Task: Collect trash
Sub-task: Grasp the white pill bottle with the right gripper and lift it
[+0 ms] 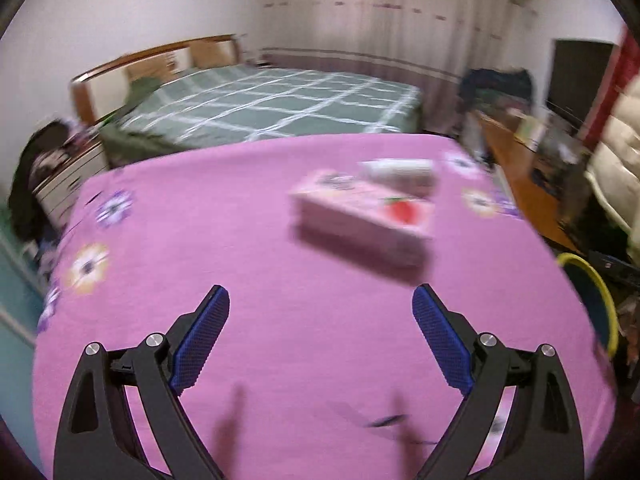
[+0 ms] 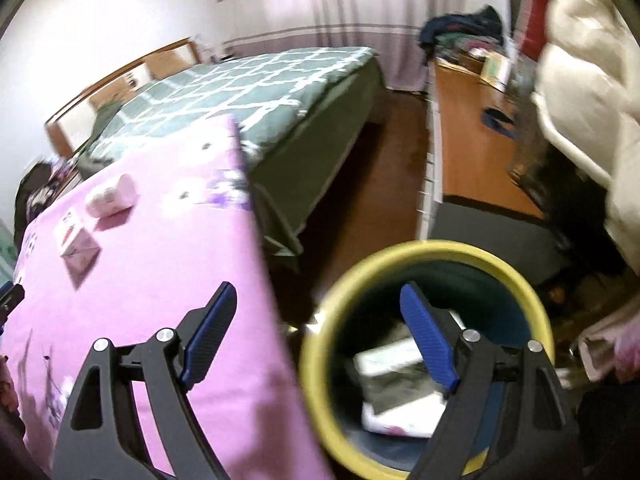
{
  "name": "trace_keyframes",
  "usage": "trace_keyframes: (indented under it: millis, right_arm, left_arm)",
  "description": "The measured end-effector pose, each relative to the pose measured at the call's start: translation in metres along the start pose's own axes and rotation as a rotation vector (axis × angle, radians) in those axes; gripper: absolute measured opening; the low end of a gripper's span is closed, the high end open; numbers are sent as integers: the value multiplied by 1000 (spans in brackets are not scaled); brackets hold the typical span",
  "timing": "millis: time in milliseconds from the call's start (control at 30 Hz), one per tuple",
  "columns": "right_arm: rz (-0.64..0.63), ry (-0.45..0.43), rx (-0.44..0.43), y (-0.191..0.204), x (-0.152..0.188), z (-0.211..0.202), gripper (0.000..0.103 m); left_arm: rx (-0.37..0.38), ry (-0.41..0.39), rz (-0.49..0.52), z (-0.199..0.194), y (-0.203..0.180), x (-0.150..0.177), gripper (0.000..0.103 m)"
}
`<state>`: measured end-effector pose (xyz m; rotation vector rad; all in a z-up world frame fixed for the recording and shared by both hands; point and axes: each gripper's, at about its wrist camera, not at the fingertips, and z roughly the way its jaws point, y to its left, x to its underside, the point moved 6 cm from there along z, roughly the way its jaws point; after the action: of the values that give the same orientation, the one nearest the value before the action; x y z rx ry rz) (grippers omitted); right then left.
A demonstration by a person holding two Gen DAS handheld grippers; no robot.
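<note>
Left gripper (image 1: 320, 308) wide, empty, over pink cloth-covered table (image 1: 248, 240). Right gripper (image 2: 316, 308) wide, empty, above yellow-rimmed bin (image 2: 316, 360); packaging inside. Pending near far right corner: pink strawberry carton (image 1: 362, 218), white bottle (image 1: 400, 174).
</note>
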<state>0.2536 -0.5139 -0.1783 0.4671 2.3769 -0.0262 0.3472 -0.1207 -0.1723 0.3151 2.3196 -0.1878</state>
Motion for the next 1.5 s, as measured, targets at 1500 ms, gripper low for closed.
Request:
trace_keyframes:
  millis: [1500]
  right_arm:
    - [-260, 185, -32, 284, -87, 150, 82]
  left_arm:
    - [38, 68, -130, 22, 51, 27, 95]
